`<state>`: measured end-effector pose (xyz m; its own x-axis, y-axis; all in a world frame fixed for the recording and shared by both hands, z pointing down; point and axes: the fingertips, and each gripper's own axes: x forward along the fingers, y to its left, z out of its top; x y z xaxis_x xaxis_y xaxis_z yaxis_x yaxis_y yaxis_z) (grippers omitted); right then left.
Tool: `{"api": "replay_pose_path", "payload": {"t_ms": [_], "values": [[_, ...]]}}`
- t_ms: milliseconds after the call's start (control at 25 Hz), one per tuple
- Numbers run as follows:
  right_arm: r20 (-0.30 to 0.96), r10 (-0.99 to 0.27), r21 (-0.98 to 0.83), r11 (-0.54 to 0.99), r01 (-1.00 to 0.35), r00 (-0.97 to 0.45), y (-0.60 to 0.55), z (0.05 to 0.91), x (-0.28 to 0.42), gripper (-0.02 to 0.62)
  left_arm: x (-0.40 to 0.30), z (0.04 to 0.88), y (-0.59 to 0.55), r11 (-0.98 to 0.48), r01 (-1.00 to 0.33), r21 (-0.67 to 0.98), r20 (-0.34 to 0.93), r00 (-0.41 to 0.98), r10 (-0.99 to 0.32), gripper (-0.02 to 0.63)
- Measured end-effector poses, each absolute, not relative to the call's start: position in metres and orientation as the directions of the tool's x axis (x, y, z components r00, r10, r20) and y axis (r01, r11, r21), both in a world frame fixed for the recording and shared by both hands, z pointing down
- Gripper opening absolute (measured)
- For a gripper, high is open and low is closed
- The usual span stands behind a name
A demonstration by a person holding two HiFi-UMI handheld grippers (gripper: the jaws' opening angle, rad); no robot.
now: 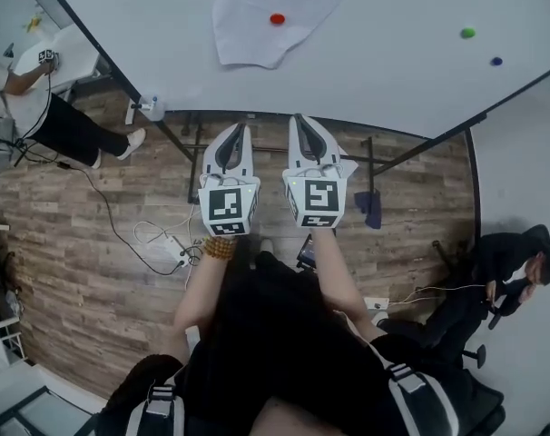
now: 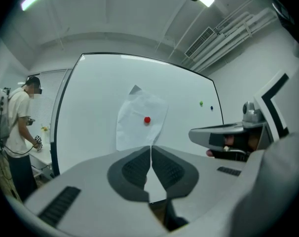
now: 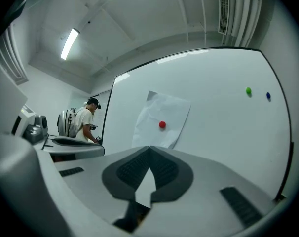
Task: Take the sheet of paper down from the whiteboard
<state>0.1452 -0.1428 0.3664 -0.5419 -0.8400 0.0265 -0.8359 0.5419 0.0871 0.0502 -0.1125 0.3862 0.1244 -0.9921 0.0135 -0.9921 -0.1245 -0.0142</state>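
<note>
Nearest, the left gripper (image 1: 241, 128) and the right gripper (image 1: 300, 119) sit side by side, both pointing at the whiteboard (image 1: 393, 80). Each has its jaws pressed together with nothing between them. A beaded bracelet (image 1: 219, 247) circles the wrist behind the left one.

Below them lies a wood-plank floor (image 1: 84, 243), where a white cable (image 1: 121, 234) runs to a power strip (image 1: 172, 246). Between the gripper tips and the board's lower edge the dark bars of the stand (image 1: 195, 143) show; both grippers are well apart from the board.

On the board hangs one sheet of paper (image 1: 248, 21), creased, with its upper corner folded. One red magnet (image 1: 277, 18) pins it near its middle. Off to the right, on bare board, sit two more magnets close together, one green magnet (image 1: 468, 33) and one blue magnet (image 1: 496, 61).

Two other people are about: a standing person (image 1: 48, 116) beyond the board's left edge, and a seated person (image 1: 502, 271) at the right.
</note>
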Motion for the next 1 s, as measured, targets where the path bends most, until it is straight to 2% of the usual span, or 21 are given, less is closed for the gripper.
{"api": "replay_pose_path", "payload": {"t_ms": [440,1000], "values": [[0.038,-0.846,0.157,0.531,-0.833,-0.532,-0.178,0.358,0.133,0.000,0.039,0.384,-0.159,-0.150,-0.988,0.040,-0.013,0.150,-0.989,0.018],[0.026,-0.863,0.220,0.497,-0.840,-0.504,-0.225,0.342,0.100,0.000,0.030,0.373,-0.205,-0.246,-0.969,-0.023,-0.033,0.247,-0.968,0.018]]}}
